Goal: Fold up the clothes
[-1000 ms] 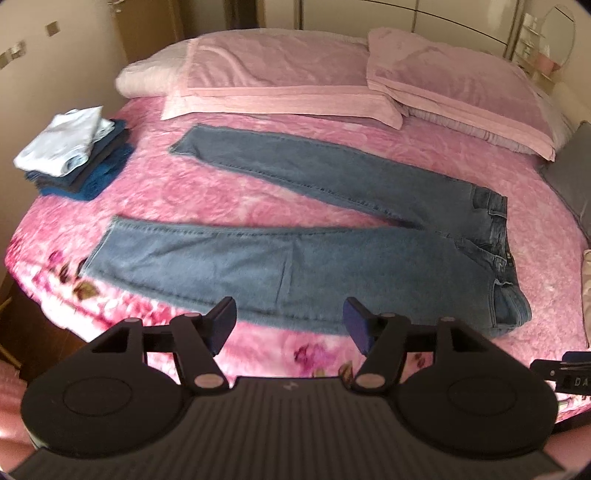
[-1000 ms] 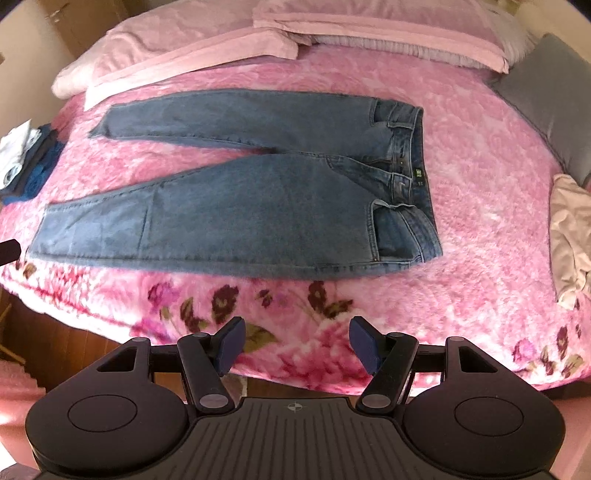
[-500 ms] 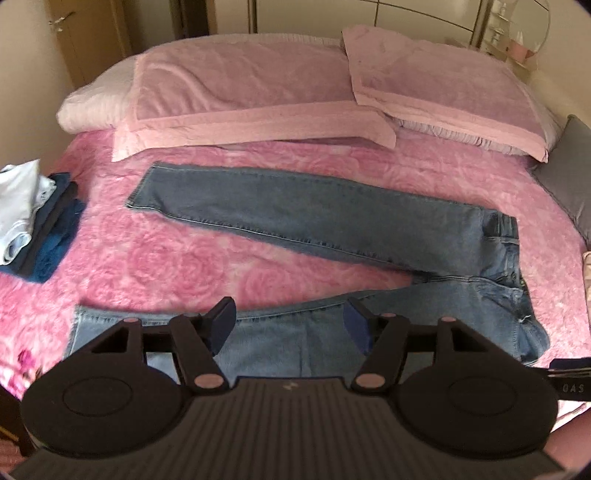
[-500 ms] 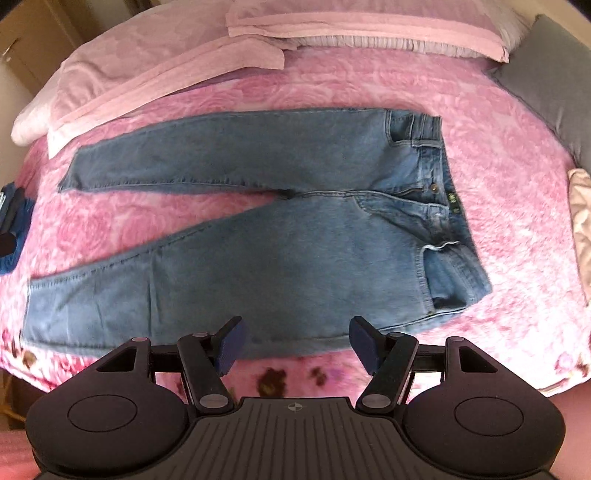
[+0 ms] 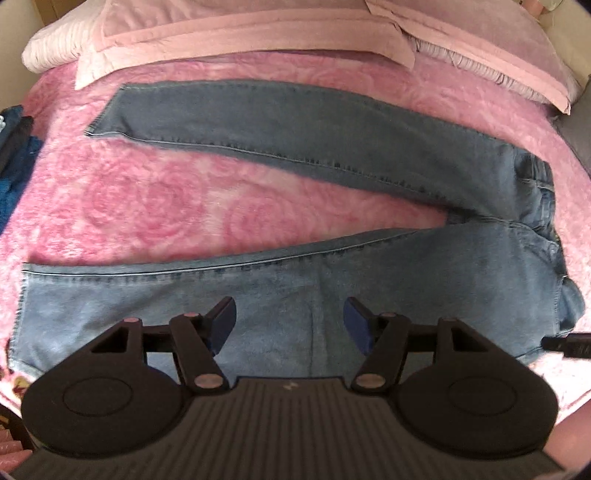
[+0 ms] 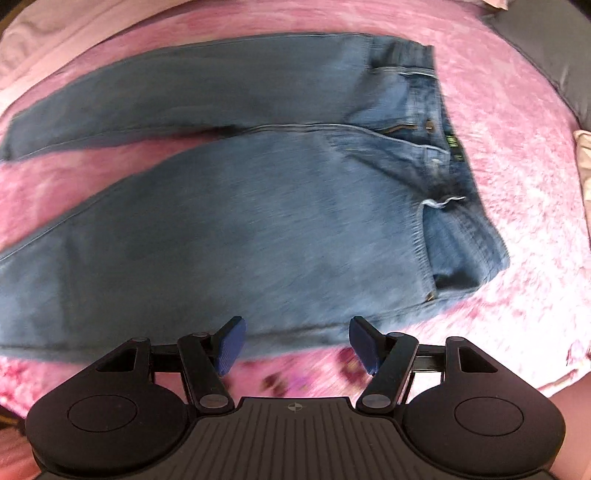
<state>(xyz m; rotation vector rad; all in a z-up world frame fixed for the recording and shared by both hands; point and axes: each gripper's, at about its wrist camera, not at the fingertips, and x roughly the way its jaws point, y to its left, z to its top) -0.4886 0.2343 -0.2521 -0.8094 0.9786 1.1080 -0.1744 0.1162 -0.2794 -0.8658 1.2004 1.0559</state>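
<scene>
While the jeans (image 5: 332, 155) lie flat on the pink bedspread (image 5: 155, 206), legs spread in a V, waistband to the right, we see the left gripper (image 5: 290, 323) over the near leg, jaws wide but closing, nothing pinched. Right gripper (image 6: 295, 341) hangs at the near leg's edge, jaws spread, empty. Pillows (image 5: 236, 33) lie beyond.

Blue jeans (image 5: 332, 147) flat, legs splayed

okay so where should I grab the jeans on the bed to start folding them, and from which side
Probably the near leg's outer edge. The jeans lie flat with legs spread, so come from above at the bed's near side, left gripper mid-leg, right gripper nearer the hip.
</scene>
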